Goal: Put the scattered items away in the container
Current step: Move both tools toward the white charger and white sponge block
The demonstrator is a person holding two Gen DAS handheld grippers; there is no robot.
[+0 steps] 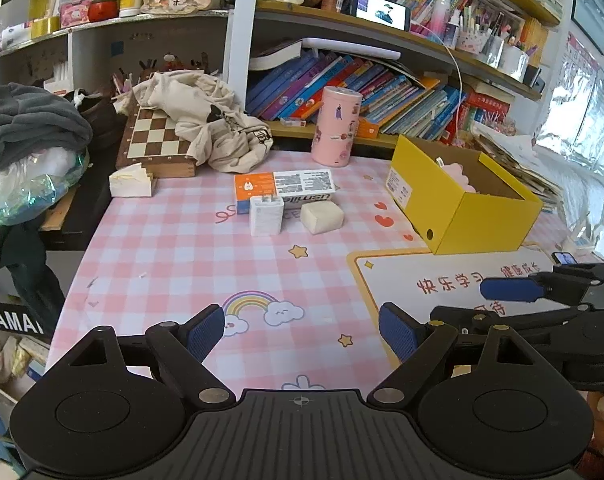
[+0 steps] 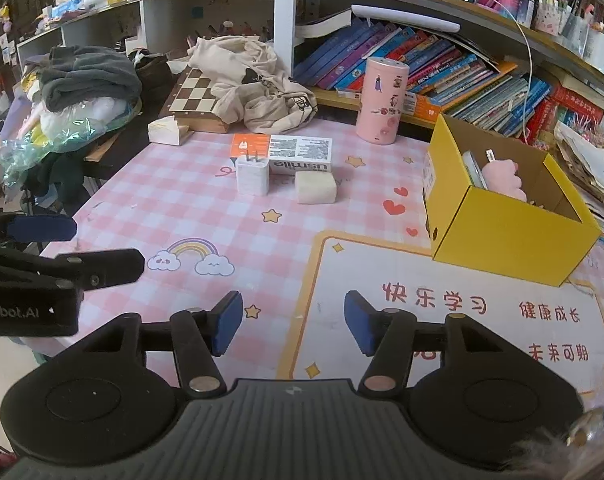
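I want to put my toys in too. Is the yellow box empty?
Not empty. The open-topped yellow box already holds a pink soft thing and a flat item leaning against its wall.

A wooden chessboard [image 1: 158,140] lies at the back left of the worktop [image 1: 174,256], with a crumpled beige cloth [image 1: 210,120] heaped over its right part. A grey garment [image 1: 30,120] is piled farther left. Rows of leaning books [image 1: 381,92] fill the shelf behind, and a lit phone [image 1: 381,10] stands on the shelf above.
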